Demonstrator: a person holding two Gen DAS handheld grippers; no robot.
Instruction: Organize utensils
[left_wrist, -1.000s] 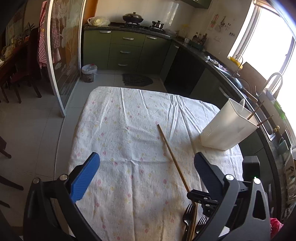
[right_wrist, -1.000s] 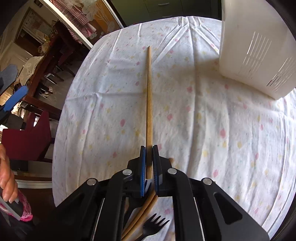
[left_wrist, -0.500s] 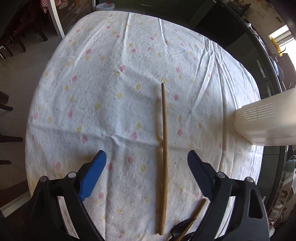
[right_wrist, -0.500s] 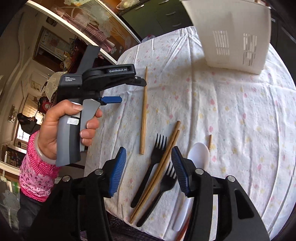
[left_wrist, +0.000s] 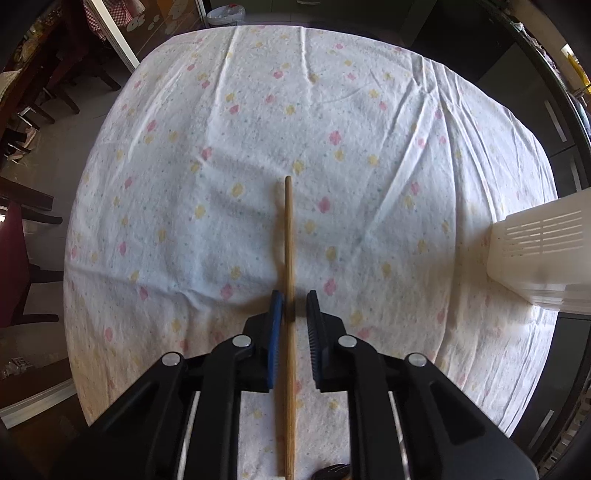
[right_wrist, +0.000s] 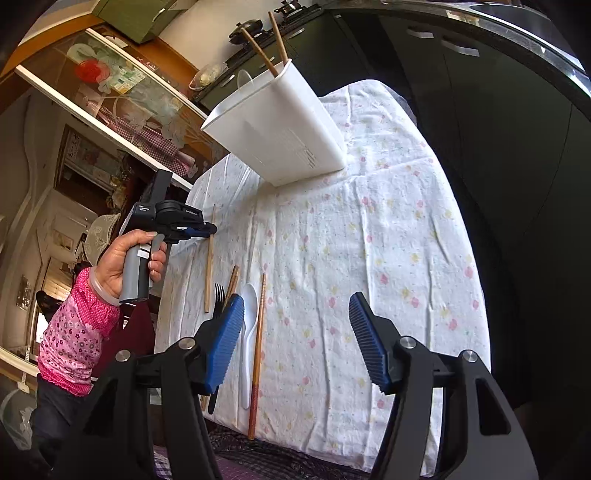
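A long wooden chopstick lies on the flowered tablecloth. My left gripper straddles it low over the cloth, jaws narrowed to a small gap around it, not clamped. The right wrist view shows that gripper over the same chopstick. My right gripper is wide open and empty, raised above the table. Below it lie a black fork, a white spoon, a red-tipped chopstick and another wooden chopstick. The white utensil holder stands at the far end with two chopsticks in it.
The holder also shows at the right edge of the left wrist view. Dark kitchen cabinets run along the table's right side. A dark chair stands left of the table. The table's front edge is close below my right gripper.
My left gripper has come down over the long chopstick and narrowed its jaws around it. My right gripper has let that chopstick go, opened wide and pulled back and up.
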